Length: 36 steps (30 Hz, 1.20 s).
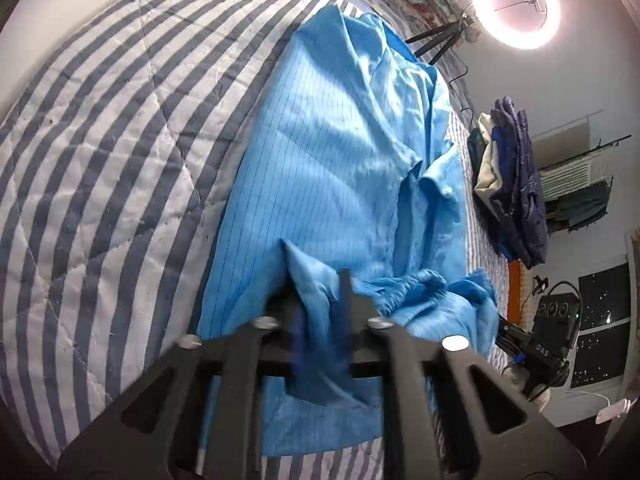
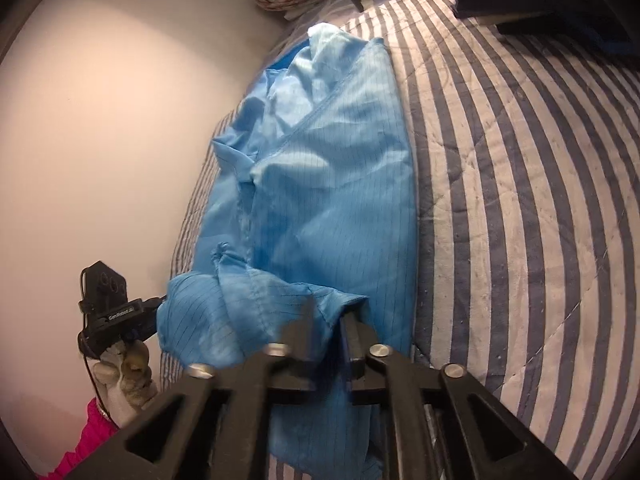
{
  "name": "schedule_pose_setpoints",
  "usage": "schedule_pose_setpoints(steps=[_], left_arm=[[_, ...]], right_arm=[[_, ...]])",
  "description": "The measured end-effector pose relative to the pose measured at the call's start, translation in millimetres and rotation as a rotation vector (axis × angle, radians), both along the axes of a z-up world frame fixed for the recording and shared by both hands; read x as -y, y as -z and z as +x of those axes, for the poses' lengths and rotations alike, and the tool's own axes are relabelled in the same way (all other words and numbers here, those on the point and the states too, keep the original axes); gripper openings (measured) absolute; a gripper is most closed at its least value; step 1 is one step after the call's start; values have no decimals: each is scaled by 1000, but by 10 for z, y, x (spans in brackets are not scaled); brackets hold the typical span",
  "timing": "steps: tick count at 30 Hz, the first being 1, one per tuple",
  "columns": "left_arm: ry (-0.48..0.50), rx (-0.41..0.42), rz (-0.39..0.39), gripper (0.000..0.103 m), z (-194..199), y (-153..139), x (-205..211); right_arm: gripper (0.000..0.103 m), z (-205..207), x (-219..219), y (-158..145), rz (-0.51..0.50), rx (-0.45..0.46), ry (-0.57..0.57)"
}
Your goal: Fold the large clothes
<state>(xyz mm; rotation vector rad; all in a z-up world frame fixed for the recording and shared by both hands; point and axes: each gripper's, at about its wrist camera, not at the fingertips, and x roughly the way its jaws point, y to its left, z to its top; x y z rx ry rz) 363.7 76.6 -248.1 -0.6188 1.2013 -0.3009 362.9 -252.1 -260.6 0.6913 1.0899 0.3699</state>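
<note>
Two grippers pinch the near edge of the big blue garment (image 1: 340, 160), which lies long on the striped quilt (image 1: 100, 180). My left gripper (image 1: 320, 312) is squeezed on a bunch of cloth, and my right gripper (image 2: 328, 320) is squeezed on the hem. I think I should lift both together and keep the edge tight. Only the left view shows the ring light (image 1: 516, 4) and clothes pile (image 1: 512, 176). Only the right view shows the wall (image 2: 100, 120).
</note>
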Motion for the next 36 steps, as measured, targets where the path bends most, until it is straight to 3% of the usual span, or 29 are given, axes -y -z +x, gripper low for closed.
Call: schedule_pose_setpoints(steps=[1,3,8,12,18,22,26,30,36], left_arm=[[-15,27,-9,40,-8,-79,-49],[-30,69,2,53,-8,-225,-119],[65,146,55,54,-182,-490,-172],[112,100,66,54,-275,-353,-162],[104,39,77,53,-231,-88,-117],[88,22,141,54,-189,51,-90],[54,5,167,53,-155,174,-129],[59,33,189,54,-173,121,-165],[67,79,185,53,-70,-3,-71]], right_arm=[[33,-20,17,-57,-5,15,6],[33,-117,95,-197,-15,60,11],[31,-410,93,-360,-31,113,-87],[30,-479,-83,-266,-78,103,-182],[30,-66,-245,-112,-144,101,-232],[30,388,-107,-51,-110,103,-148],[37,639,-57,111,-113,39,-98],[37,451,-147,-15,-176,77,-124],[37,-140,-258,-281,-271,173,-155]])
